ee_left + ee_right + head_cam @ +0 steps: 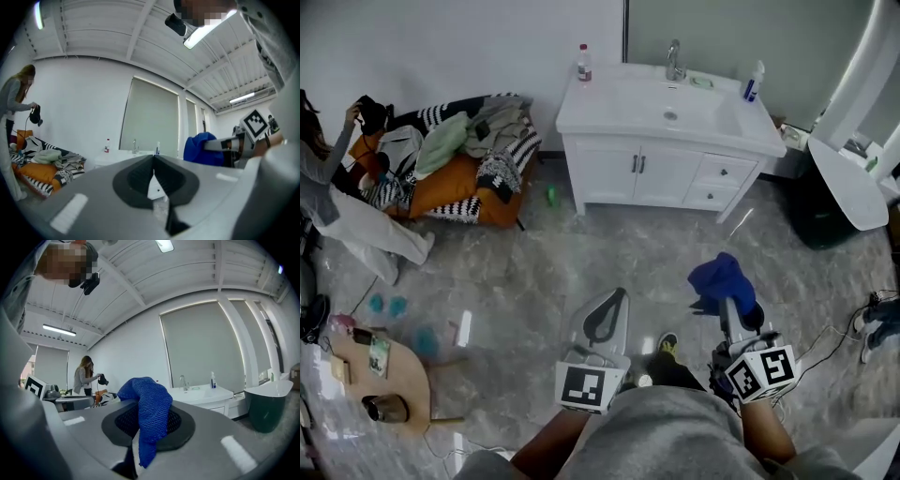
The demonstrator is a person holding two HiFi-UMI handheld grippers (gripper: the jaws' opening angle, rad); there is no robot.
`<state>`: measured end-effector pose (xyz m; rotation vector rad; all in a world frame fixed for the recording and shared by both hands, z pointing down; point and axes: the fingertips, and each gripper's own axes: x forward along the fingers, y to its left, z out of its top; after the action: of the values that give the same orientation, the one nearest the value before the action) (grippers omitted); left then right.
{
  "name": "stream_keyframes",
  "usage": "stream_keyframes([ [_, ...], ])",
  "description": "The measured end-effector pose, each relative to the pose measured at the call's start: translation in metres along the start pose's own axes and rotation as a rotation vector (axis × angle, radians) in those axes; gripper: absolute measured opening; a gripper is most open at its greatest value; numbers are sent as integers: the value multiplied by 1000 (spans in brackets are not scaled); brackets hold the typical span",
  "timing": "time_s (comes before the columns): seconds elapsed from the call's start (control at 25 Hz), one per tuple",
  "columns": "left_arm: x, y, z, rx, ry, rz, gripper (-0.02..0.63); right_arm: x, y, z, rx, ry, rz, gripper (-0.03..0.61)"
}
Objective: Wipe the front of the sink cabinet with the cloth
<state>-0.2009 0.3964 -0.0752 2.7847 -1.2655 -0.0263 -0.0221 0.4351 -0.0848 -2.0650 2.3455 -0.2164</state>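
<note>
Sink cabinet (661,173) well ahead; right gripper (731,302) clamps cloth (722,277); left gripper (617,294) closed.

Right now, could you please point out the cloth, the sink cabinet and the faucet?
cloth (150,404): right gripper view, draped middle.
sink cabinet (605,174): head view, left front door.
faucet (674,60): head view, spout.

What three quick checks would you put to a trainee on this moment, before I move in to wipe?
1. Fill in: the left gripper has its jaws ___, with nothing between them.
2. Which gripper holds the blue cloth? A: left gripper. B: right gripper. C: neither.
3. True or false: the blue cloth is touching the front of the sink cabinet.

Key: 1 shut. 2 B; the cloth is pinched between its jaws and drapes over them. 3 false; the sink cabinet stands across the floor from both grippers.
</note>
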Motion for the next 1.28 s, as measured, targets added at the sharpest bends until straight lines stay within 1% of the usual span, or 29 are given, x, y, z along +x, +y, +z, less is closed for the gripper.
stream_keyframes([
  [0.32, -1, 22, -13, 25, 6, 36, 11, 16, -1, -13, 28, 3, -8, 58],
  [0.44, 10, 27, -18, 44, 10, 45, 11, 29, -7, -16, 49, 1, 0, 58],
  [0.6, 32, 30, -26, 51, 46, 47, 11, 50, -18, -16, 56, 6, 15, 58],
  [0.76, 65, 34, -25, 72, 45, 42, 11, 77, -41, -19, 74, 6, 16, 58],
  [0.96, 118, 40, -29, 98, 92, 34, 11, 115, -82, -18, 117, 14, -1, 58],
  [1.28, 212, 46, -15, 103, 106, 36, 11, 182, -151, -3, 119, 31, 3, 58],
])
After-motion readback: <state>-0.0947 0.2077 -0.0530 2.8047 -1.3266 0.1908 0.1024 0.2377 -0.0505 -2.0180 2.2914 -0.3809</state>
